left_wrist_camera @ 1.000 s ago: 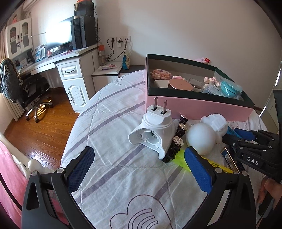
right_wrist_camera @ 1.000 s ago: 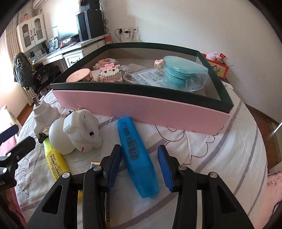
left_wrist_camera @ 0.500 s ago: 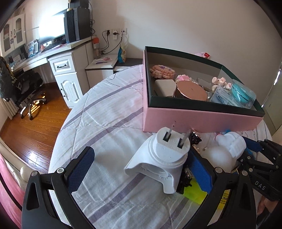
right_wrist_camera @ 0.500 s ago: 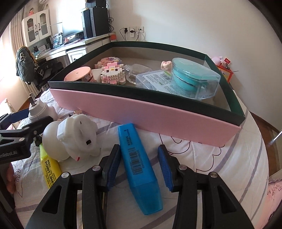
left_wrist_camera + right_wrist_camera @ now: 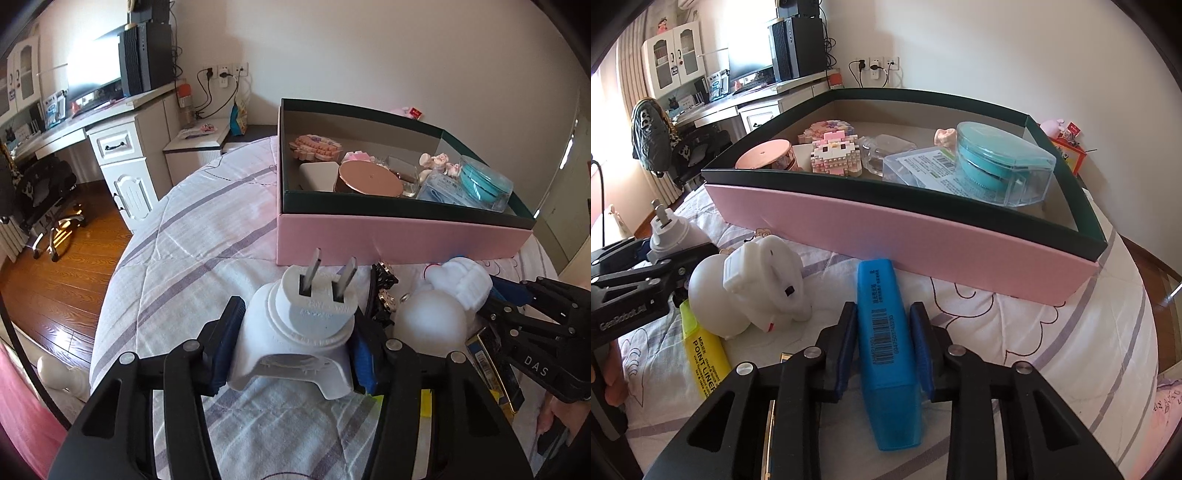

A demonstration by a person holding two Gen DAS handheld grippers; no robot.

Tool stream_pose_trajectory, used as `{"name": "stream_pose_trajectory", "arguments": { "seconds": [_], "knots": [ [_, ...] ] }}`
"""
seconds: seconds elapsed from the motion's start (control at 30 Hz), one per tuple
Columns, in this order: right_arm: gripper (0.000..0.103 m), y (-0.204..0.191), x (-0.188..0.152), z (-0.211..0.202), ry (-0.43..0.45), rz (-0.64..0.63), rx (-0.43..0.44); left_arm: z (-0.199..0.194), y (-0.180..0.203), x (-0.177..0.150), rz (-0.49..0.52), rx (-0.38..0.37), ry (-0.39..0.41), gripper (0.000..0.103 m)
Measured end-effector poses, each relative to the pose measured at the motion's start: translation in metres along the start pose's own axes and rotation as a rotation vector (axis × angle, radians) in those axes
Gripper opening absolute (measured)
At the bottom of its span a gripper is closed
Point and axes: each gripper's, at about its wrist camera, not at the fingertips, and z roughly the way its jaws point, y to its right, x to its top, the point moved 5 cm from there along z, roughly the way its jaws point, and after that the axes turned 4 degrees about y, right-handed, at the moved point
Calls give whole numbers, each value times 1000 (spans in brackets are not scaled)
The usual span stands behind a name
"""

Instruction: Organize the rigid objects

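Left hand-held gripper [image 5: 295, 347] just closing, pads apparently pinching plug [image 5: 301, 332] on bed [image 5: 184, 236]; right hand-held gripper [image 5: 882, 341] just closing, pinching blue marker [image 5: 886, 339]; beyond, pink box [image 5: 905, 229].

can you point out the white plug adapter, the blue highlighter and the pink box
white plug adapter [image 5: 295, 343]: left wrist view, on its round white body below the two prongs
blue highlighter [image 5: 884, 332]: right wrist view, on the barcode label along its barrel
pink box [image 5: 923, 236]: right wrist view, on its pink front wall
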Motion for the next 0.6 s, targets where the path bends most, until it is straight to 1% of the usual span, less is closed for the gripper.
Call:
{"name": "stream_pose_trajectory", "arguments": {
  "seconds": [0.07,0.1,0.17,0.27,0.33,0.4,0.47,0.5,0.53,0.6],
  "knots": [
    [29,-2,0,-1,4,-11,-9,-8,0,-2,-1,15,16,53],
    [27,-3,0,-2,9,-11,-4,-13,0,-2,-6,14,27,53],
    [27,-3,0,-6,25,-1,15,-24,3,-2,-12,-3,55,53],
    [27,-4,-2,-20,78,28,53,-42,9,-1,-2,7,101,49],
    [26,-6,-2,-33,125,50,83,-52,13,-1,-6,-12,124,40],
    [26,-10,-4,-46,156,48,82,-58,15,-4,-6,-14,136,40],
    [26,-12,-6,-57,182,55,81,-59,16,-10,10,-10,128,40],
    [27,-13,-8,-59,175,58,86,-56,15,-15,10,-9,105,40],
    [27,-13,-10,-62,181,64,88,-53,11,-20,-4,-15,78,40],
    [27,-14,-16,-66,173,67,90,-56,5,-29,-43,-32,84,40]
  ]
}}
